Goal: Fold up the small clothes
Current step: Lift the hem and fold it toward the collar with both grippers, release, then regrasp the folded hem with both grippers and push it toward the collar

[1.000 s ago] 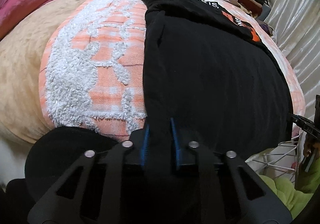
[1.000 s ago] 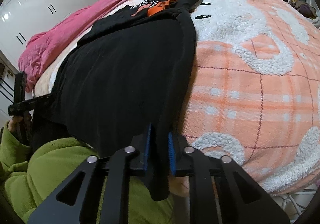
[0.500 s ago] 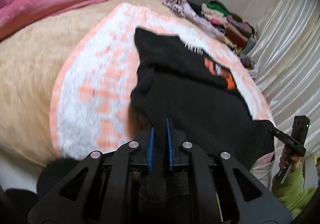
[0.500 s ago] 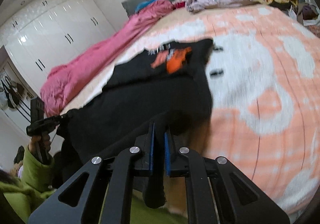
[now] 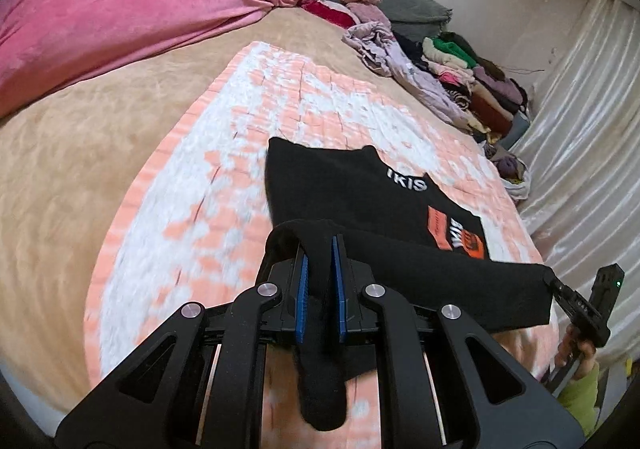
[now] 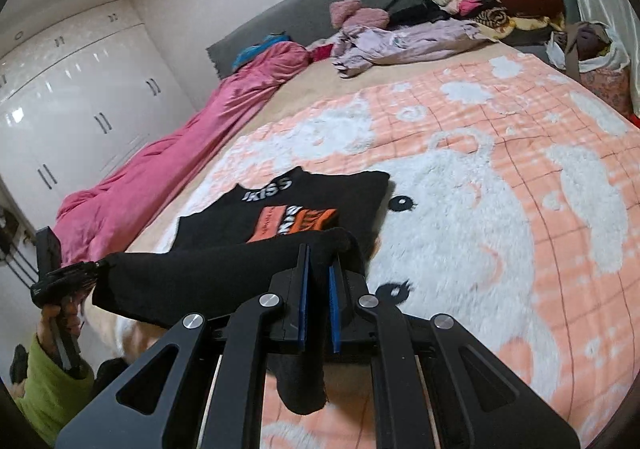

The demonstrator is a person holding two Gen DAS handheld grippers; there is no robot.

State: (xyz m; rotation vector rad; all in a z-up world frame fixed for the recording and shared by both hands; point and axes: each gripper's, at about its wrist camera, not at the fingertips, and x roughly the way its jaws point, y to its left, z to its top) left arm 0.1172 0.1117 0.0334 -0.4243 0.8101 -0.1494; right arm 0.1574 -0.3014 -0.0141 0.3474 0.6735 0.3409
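Observation:
A black garment (image 5: 352,193) with white lettering and an orange print lies on the peach and white blanket (image 5: 168,217); its near edge is lifted off the bed and stretched between both grippers. My left gripper (image 5: 319,249) is shut on one corner of that edge, with cloth hanging down between its blue pads (image 5: 302,297). My right gripper (image 6: 318,255) is shut on the other corner of the black garment (image 6: 320,197). Each view shows the other gripper at the far end of the raised hem: the right gripper (image 5: 554,283), the left gripper (image 6: 100,267).
A pink quilt (image 5: 120,21) lies along the bed's far side. Heaped and stacked clothes (image 5: 460,77) line the head end by a grey cushion (image 6: 320,13). White curtains (image 5: 580,153) hang on one side, white wardrobes (image 6: 80,97) on the other. The person wears green sleeves (image 6: 44,389).
Both grippers have risen and moved toward the head of the bed, lifting the garment's near edge off the blanket and over its flat part. The print is now in full view.

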